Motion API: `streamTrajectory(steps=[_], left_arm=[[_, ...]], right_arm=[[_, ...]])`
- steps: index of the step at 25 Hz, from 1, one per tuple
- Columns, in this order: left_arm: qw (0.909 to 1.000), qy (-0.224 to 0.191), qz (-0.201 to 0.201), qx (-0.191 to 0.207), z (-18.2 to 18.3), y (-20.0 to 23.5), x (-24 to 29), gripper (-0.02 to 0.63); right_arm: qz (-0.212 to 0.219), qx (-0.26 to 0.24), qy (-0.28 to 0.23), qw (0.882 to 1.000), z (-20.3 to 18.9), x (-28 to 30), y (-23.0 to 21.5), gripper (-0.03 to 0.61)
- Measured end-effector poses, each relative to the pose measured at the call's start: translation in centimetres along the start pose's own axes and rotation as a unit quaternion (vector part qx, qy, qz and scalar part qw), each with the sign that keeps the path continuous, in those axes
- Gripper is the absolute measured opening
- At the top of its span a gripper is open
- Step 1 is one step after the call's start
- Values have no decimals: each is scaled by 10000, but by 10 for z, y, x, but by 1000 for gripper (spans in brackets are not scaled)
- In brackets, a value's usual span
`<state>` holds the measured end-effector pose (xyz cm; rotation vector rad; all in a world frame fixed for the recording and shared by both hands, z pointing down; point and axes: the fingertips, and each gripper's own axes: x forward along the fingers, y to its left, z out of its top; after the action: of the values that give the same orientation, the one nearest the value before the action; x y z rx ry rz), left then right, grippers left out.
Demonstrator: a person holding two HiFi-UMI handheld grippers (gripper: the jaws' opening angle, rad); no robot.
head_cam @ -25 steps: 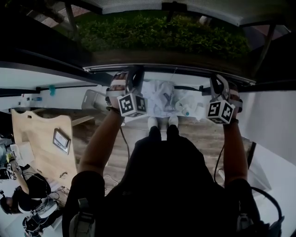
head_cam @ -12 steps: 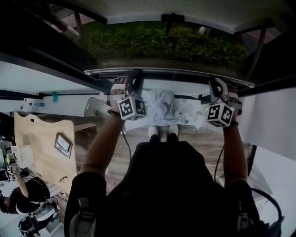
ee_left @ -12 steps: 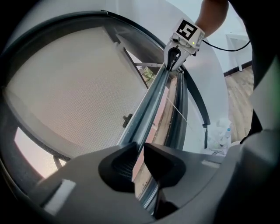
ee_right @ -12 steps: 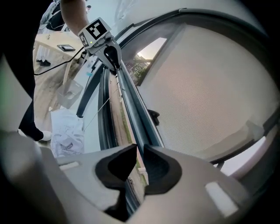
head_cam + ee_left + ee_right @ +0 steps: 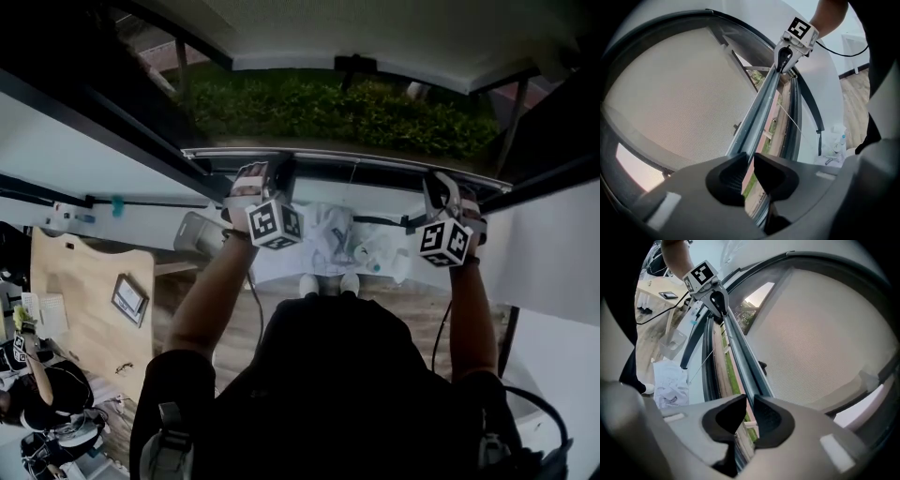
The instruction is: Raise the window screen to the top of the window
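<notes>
At the left, the left gripper (image 5: 272,167) has its jaws clenched on the metal rail (image 5: 352,157) of the window screen (image 5: 764,101), with the thin edge pinched between the pads. The rail lies level. Its long axis runs left to right across the window opening, low down, just above the dark lower frame (image 5: 375,175). A hedge (image 5: 356,103) shows beyond it. At the right end, the right gripper (image 5: 441,180) grasps the same rail.
</notes>
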<state>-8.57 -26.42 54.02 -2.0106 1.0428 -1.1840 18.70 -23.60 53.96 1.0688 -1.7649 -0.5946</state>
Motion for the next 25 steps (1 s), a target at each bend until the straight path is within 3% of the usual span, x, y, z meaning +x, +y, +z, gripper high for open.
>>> streamTrajectory(steps=[6, 25], left_arm=[[9999, 28, -101, -55, 4, 5, -3, 52], [9996, -86, 281, 47, 32, 59, -28, 52]], right_arm=[[26, 51, 1, 10000, 2, -3, -5, 51], [-347, 38, -182, 9992, 30, -29, -58, 52]])
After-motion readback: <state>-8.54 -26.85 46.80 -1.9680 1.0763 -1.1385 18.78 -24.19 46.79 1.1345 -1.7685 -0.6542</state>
